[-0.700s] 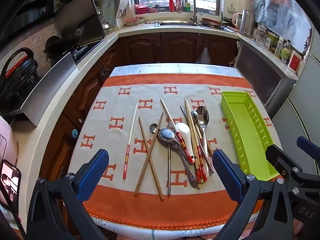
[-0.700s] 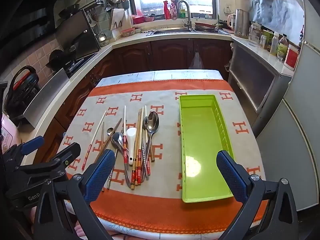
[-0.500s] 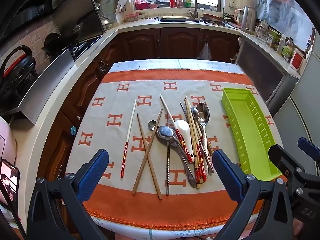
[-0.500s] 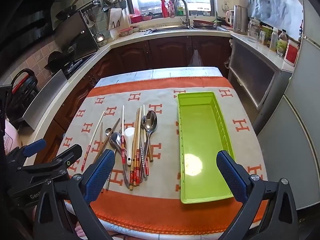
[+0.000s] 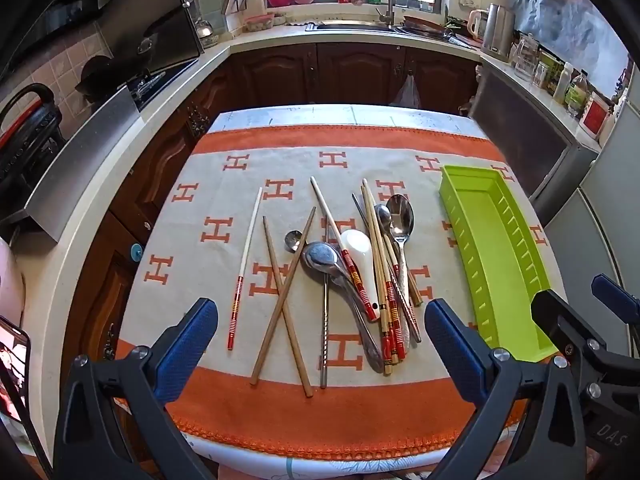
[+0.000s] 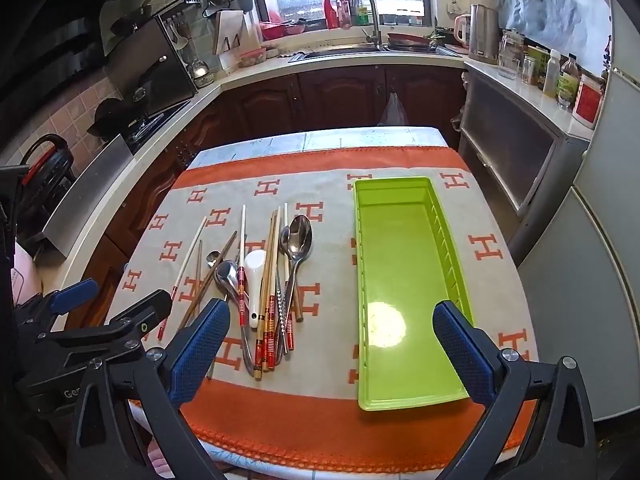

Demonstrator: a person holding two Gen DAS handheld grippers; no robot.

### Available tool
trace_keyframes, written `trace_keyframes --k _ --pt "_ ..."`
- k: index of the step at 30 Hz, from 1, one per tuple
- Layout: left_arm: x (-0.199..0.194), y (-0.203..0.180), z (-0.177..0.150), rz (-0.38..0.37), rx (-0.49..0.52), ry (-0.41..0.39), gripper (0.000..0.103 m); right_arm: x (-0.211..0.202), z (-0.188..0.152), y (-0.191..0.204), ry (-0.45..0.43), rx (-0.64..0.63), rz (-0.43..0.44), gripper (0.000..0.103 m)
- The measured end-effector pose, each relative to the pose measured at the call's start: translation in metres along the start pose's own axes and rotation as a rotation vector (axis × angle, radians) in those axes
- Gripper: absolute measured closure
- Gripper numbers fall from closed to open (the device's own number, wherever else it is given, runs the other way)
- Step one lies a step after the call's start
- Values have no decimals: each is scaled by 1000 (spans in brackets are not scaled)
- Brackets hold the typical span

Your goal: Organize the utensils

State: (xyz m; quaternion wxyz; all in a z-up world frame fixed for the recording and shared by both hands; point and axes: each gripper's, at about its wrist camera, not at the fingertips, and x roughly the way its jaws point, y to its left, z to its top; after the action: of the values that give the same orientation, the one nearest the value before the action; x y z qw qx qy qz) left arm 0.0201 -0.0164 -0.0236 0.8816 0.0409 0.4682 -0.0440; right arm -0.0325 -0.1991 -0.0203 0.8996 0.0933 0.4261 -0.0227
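A loose pile of utensils lies on the orange-and-cream cloth: a white-and-red chopstick (image 5: 245, 264), two crossed wooden chopsticks (image 5: 282, 300), metal spoons (image 5: 401, 216), a white ceramic spoon (image 5: 360, 254) and several red-banded chopsticks (image 5: 386, 312). The pile also shows in the right wrist view (image 6: 272, 280). An empty green tray (image 6: 404, 288) lies to their right; it also shows in the left wrist view (image 5: 496, 256). My left gripper (image 5: 320, 348) is open above the table's near edge, before the pile. My right gripper (image 6: 332, 348) is open, near the tray's front left.
The table (image 5: 340, 114) stands in a kitchen, with counters and dark cabinets (image 5: 340, 72) behind and to the left. A fridge (image 6: 592, 280) stands close on the right. A phone (image 5: 12, 372) shows at the far left.
Both grippers have moved slightly forward and lower toward the table. Nothing on the table has moved.
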Motion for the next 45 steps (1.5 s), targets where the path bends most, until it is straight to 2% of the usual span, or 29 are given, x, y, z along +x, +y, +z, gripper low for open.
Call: trace_keyframes --k 14,45 --pt "5 -3 3 -7 12 6 1 -1 0 -1 -23 5 -15 0" --pt "16 -1 3 -21 11 48 1 17 3 -8 27 31 -14 0"
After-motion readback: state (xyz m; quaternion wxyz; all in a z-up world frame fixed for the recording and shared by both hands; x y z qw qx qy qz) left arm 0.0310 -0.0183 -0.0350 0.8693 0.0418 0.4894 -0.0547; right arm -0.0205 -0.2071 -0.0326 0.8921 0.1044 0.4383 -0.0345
